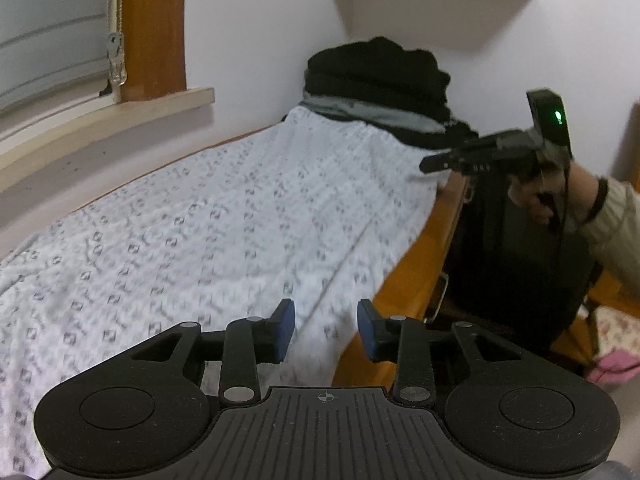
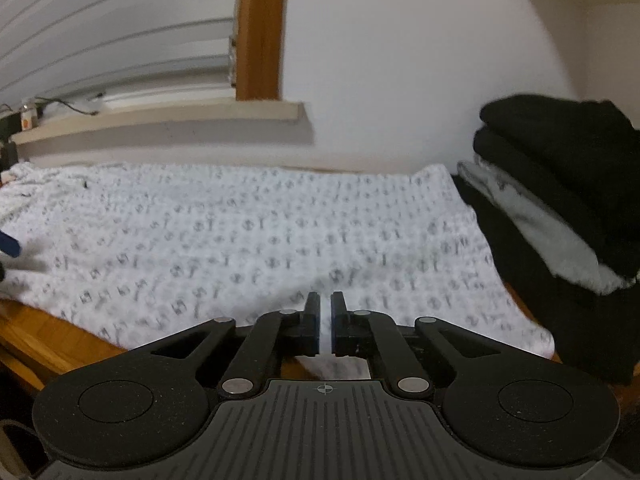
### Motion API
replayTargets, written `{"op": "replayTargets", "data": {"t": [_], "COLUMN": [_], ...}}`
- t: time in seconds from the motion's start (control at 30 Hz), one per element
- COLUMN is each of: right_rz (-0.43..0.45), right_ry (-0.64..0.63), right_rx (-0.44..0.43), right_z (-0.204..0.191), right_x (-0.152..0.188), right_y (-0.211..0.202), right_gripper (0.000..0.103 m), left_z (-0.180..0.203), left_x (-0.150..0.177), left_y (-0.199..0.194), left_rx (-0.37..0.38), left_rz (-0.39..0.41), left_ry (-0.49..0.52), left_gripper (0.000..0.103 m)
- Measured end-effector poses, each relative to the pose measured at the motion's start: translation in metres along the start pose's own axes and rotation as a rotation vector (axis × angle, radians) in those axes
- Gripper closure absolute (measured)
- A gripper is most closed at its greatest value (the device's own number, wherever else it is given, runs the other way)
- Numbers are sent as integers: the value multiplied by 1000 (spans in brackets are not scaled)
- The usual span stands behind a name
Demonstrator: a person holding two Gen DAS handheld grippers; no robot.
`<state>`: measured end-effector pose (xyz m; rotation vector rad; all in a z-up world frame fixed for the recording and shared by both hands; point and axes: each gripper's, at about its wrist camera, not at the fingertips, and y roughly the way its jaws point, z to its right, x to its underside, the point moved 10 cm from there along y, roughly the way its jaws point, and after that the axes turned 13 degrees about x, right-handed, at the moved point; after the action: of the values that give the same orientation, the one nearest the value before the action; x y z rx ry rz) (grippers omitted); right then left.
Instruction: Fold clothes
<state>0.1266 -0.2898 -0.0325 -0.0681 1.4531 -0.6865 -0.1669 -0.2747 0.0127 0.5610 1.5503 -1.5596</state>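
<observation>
A white garment [image 1: 200,220] with a small grey print lies spread flat over a wooden table [image 1: 420,264]. My left gripper [image 1: 326,330] hovers open over the garment's near end, with nothing between its blue pads. A hand holds my right gripper [image 1: 427,166] at the garment's far right edge. In the right wrist view, the right gripper [image 2: 326,320] sits at the near hem of the garment [image 2: 280,232], its fingers almost together with white cloth showing in the narrow slit. A blue pad of the left gripper [image 2: 8,246] peeks in at the left border.
A stack of folded black and grey clothes [image 1: 376,80] [image 2: 560,208] stands at the table's end against the wall. The window sill [image 1: 100,120] runs along the far side. A black bag [image 1: 512,260] and pink cloth [image 1: 616,368] lie beside the table.
</observation>
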Motion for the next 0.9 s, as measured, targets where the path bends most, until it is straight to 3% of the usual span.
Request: {"op": "replayTargets", "data": {"t": [0.07, 0.13, 0.2, 0.37, 0.47, 0.6, 0.8, 0.87, 0.9], "right_rz": [-22, -38, -48, -86, -85, -79, -63, -61, -60], "right_ry": [23, 58, 96, 172, 204, 192, 182, 177, 173], "right_rx": [35, 84, 137, 215, 237, 261, 255, 251, 252], "right_z": [9, 23, 40, 73, 85, 88, 91, 91, 91], "right_x": [6, 11, 14, 25, 27, 27, 27, 27, 26], "right_y": [3, 5, 7, 15, 19, 21, 22, 21, 20], "right_gripper": [86, 67, 64, 61, 57, 56, 59, 76, 90], "left_z": [3, 6, 8, 7, 5, 5, 1, 1, 2], "left_x": [4, 9, 12, 19, 23, 26, 22, 19, 18], "left_y": [0, -2, -4, -3, -2, 3, 10, 14, 17], "left_rx": [-14, -18, -12, -25, -37, -42, -64, -66, -65], "left_rz": [-6, -6, -2, -24, -40, -58, -54, -60, -61], "left_ry": [24, 35, 40, 50, 56, 67, 83, 101, 105], "left_gripper": [76, 86, 96, 95, 90, 76, 76, 86, 93]}}
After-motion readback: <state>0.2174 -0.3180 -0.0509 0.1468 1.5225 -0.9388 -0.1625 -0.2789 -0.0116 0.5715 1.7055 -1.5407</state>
